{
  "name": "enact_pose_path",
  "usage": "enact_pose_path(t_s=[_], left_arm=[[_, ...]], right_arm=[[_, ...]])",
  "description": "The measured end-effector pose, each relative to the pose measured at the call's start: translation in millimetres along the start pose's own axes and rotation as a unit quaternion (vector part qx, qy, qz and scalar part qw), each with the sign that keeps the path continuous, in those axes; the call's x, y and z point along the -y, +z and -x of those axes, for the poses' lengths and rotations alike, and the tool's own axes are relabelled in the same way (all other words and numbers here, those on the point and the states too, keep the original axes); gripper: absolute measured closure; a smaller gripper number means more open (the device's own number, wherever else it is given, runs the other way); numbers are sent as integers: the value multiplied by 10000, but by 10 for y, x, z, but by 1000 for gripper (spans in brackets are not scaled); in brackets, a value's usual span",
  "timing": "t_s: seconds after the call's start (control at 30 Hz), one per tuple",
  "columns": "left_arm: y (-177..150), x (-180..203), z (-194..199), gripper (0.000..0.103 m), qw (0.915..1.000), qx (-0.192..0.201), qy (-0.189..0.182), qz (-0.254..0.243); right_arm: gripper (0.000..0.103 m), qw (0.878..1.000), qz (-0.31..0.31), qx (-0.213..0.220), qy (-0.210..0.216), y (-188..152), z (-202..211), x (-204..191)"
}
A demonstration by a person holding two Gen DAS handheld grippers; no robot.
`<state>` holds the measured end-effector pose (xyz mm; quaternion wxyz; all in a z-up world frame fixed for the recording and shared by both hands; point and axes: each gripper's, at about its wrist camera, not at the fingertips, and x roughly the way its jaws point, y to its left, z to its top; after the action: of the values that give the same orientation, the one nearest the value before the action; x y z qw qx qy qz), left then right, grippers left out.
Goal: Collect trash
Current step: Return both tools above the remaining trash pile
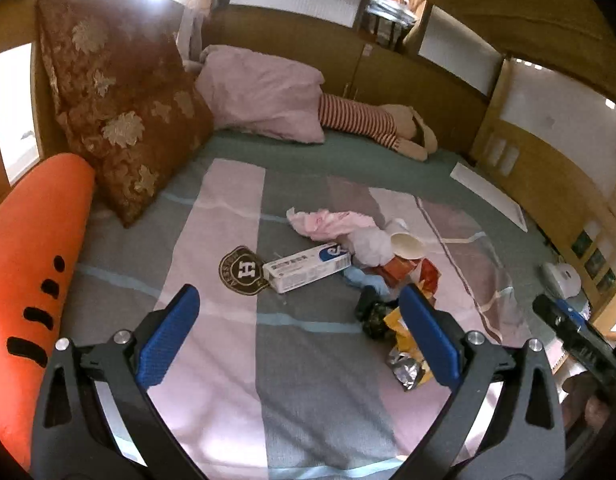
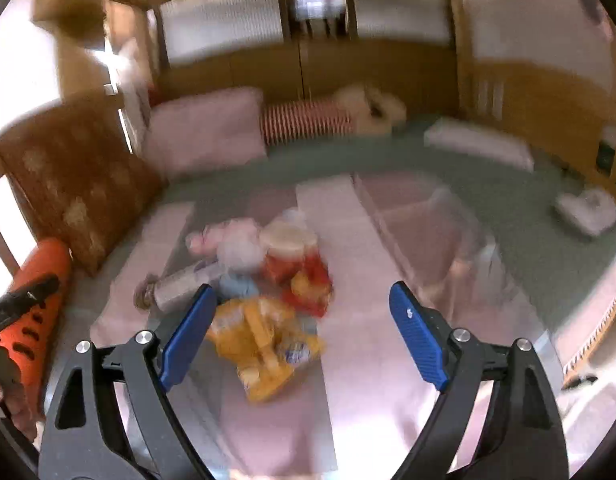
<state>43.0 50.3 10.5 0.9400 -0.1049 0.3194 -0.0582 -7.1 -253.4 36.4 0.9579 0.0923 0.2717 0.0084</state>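
Note:
A pile of trash lies on the striped bedspread [image 1: 228, 360]. It holds a white toothpaste box [image 1: 308, 266], pink crumpled tissue [image 1: 328, 222], a paper cup [image 1: 406, 245], a red wrapper [image 1: 412, 270], a dark wrapper [image 1: 374, 314] and a yellow foil bag [image 1: 408, 356]. My left gripper [image 1: 298, 308] is open and empty, held above the bed just short of the pile. My right gripper [image 2: 302, 304] is open and empty above the yellow bag [image 2: 264, 340]; that view is blurred. The red wrapper [image 2: 304, 276] and box [image 2: 184, 282] show beyond it.
An orange carrot-shaped cushion [image 1: 24, 280] and a brown flowered pillow [image 1: 120, 108] lie at the left. A pink pillow [image 1: 264, 92] and a striped plush toy [image 1: 372, 124] lie at the back. A wooden bed frame [image 1: 548, 184] runs along the right, with a white device [image 1: 562, 278].

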Motion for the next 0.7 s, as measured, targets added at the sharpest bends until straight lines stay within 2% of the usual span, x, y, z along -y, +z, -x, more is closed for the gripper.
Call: enact_pose_path(t_s=[0.03, 0.17, 0.7], left_arm=[[-10, 40, 31, 4, 10000, 19, -78, -26], [-42, 225, 48, 4, 9996, 69, -99, -267], [-186, 361, -120, 4, 9985, -196, -59, -512]], right_arm=[[16, 9998, -109, 126, 83, 7, 47, 25], [16, 9999, 114, -20, -36, -25, 15, -14], [16, 9999, -2, -121, 54, -27, -69, -27]])
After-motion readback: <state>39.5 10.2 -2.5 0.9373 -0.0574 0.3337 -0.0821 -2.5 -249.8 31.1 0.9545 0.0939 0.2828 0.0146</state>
